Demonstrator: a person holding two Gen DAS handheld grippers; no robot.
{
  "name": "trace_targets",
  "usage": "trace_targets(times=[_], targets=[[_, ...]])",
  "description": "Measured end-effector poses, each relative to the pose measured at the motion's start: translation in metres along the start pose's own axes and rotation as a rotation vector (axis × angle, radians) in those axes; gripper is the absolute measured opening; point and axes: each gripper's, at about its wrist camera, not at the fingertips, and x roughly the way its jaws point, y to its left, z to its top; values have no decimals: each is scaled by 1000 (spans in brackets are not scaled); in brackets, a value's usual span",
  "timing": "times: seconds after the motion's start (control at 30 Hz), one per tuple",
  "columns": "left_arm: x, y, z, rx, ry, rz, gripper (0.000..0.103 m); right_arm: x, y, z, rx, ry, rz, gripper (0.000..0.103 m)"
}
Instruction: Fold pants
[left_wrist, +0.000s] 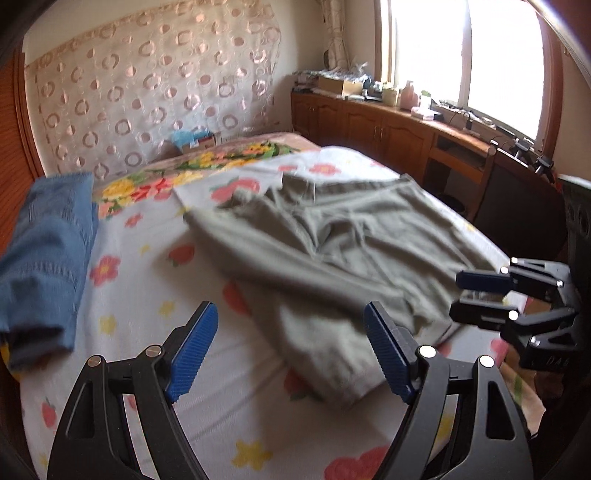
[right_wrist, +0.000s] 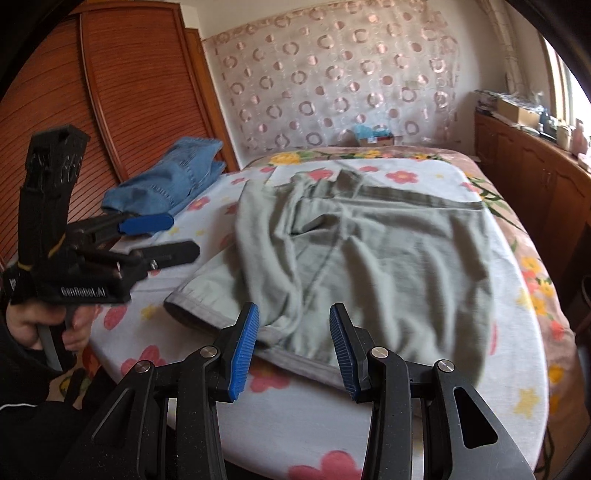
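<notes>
Our left gripper (left_wrist: 290, 354) and right gripper (right_wrist: 293, 350) gape empty at frame bottom above rumpled grey-green pants (right_wrist: 369, 251) mid-frame on the bed (left_wrist: 129, 258).

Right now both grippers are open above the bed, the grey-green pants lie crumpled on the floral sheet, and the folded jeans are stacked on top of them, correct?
Not quite. The folded jeans lie apart from the grey-green pants, beside them on the floral sheet, as the right wrist view shows. Left gripper and right gripper are open.
</notes>
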Motion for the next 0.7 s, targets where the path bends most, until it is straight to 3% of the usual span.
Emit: trace_targets(times=[0.17,0.4,0.57,0.7], targets=[[11,1,-18,-15,46,0,82,13,0,2,-12,36,21,41],[17,3,-29,-32,63,-4,82,22,-2,5,-15,98,24,33],[15,2,-30,-33,58,-6,82,27,-2,11,-16,104,43,12],[11,2,-28,-34,44,-7,82,13,1,11,-36,55,44,6]])
